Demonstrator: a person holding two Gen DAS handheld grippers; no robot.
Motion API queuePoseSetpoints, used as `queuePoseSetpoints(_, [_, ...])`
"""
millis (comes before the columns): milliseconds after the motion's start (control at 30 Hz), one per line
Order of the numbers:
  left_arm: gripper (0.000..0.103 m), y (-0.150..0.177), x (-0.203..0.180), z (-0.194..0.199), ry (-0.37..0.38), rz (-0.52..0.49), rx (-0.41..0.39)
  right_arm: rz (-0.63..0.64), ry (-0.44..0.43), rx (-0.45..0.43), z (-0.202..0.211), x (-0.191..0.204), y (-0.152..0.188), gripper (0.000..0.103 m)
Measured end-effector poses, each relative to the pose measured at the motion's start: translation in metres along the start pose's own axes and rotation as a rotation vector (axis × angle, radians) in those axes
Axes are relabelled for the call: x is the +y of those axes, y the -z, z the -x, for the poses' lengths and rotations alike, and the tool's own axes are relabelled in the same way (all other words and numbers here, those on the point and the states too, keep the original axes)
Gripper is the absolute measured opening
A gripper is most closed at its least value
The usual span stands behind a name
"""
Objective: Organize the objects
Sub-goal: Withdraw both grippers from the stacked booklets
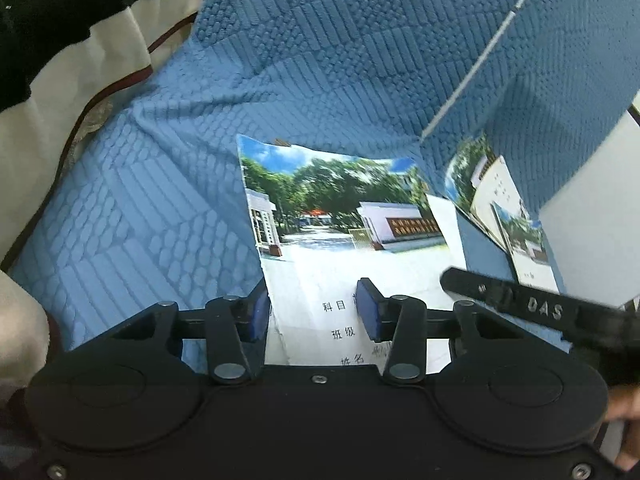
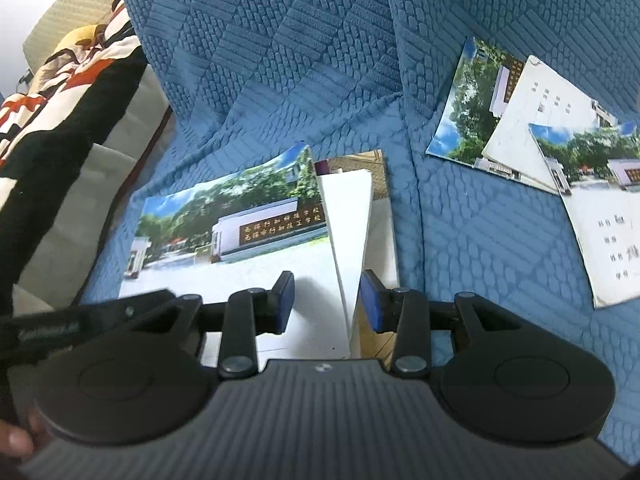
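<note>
Two grippers hovered over blue quilted sofa cover (image 1: pixel 168 208). Left gripper (image 1: pixel 313 310) had jaws spread, poised above photo-cover booklet (image 1: pixel 340 216) lying flat on cover; fingers not closed on it, contact unclear. Right gripper (image 2: pixel 327 300) likewise had jaws apart, above same booklet's (image 2: pixel 240 220) right edge, near white sheet (image 2: pixel 348 216) overlapping it. Loose pile of three similar booklets (image 2: pixel 532 136) lay well apart to right, fanned and overlapping. Patterned blanket (image 2: pixel 60 88) sat at left edge of sofa.
</note>
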State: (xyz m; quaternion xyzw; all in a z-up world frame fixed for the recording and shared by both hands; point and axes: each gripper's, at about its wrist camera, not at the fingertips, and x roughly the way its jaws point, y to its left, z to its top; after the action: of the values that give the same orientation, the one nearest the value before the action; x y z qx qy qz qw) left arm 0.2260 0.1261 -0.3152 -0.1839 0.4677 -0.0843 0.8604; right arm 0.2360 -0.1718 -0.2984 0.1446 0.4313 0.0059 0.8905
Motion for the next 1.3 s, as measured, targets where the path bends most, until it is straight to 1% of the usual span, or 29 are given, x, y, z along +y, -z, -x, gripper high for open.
queuePoseSetpoints(100, [0.043, 0.005, -0.002, 0.004, 0.011, 0.017, 0.008, 0.022, 0.009, 0.000, 0.004, 0.002, 0.000, 0.040])
queuePoseSetpoints(133, [0.045, 0.006, -0.002, 0.005, 0.018, 0.021, 0.008, 0.030, 0.012, -0.004, 0.006, 0.002, 0.001, 0.040])
queuePoseSetpoints(167, [0.049, 0.007, -0.001, 0.007, 0.025, 0.025, 0.005, 0.036, 0.011, -0.011, 0.009, 0.002, 0.002, 0.040])
queuePoseSetpoints(233, [0.054, 0.008, -0.001, 0.010, 0.021, 0.033, -0.009, 0.025, 0.008, -0.015, 0.014, -0.001, 0.004, 0.038])
queuePoseSetpoints(333, [0.055, 0.005, 0.000, 0.014, 0.010, 0.036, -0.037, 0.019, 0.022, -0.028, 0.025, -0.003, 0.009, 0.038])
queuePoseSetpoints(433, [0.055, 0.000, 0.003, 0.011, -0.006, 0.051, -0.044, 0.036, 0.019, -0.049, 0.036, -0.002, 0.015, 0.038])
queuePoseSetpoints(600, [0.053, -0.010, 0.002, 0.003, -0.017, 0.024, -0.051, 0.044, 0.008, -0.023, 0.038, 0.000, 0.025, 0.038])
queuePoseSetpoints(633, [0.052, -0.010, 0.001, 0.002, -0.019, 0.014, -0.050, 0.042, 0.005, -0.021, 0.038, 0.000, 0.027, 0.040])
queuePoseSetpoints(733, [0.052, -0.009, -0.002, 0.001, -0.006, 0.002, -0.049, 0.052, 0.011, -0.031, 0.043, 0.004, 0.031, 0.040])
queuePoseSetpoints(867, [0.052, -0.008, -0.006, 0.003, 0.006, -0.012, -0.047, 0.027, -0.005, -0.029, 0.054, 0.005, 0.036, 0.039])
queuePoseSetpoints(900, [0.053, -0.007, -0.007, 0.004, 0.009, -0.013, -0.046, 0.027, -0.010, -0.028, 0.057, 0.006, 0.038, 0.040])
queuePoseSetpoints(967, [0.061, -0.007, -0.009, 0.005, 0.011, -0.007, -0.034, 0.037, -0.010, -0.027, 0.061, 0.008, 0.041, 0.040])
queuePoseSetpoints(1033, [0.063, -0.008, -0.011, 0.009, 0.021, -0.007, -0.036, 0.031, -0.010, -0.032, 0.065, 0.006, 0.042, 0.039])
queuePoseSetpoints(1133, [0.069, -0.009, -0.017, 0.022, 0.011, -0.018, -0.057, 0.004, -0.014, -0.042, 0.074, 0.001, 0.040, 0.039])
queuePoseSetpoints(1233, [0.069, -0.009, -0.028, 0.038, 0.037, -0.026, -0.067, -0.004, -0.017, -0.076, 0.092, -0.002, 0.034, 0.039])
queuePoseSetpoints(1300, [0.070, -0.008, -0.042, 0.052, 0.048, -0.049, -0.079, -0.003, -0.019, -0.104, 0.110, -0.003, 0.029, 0.039])
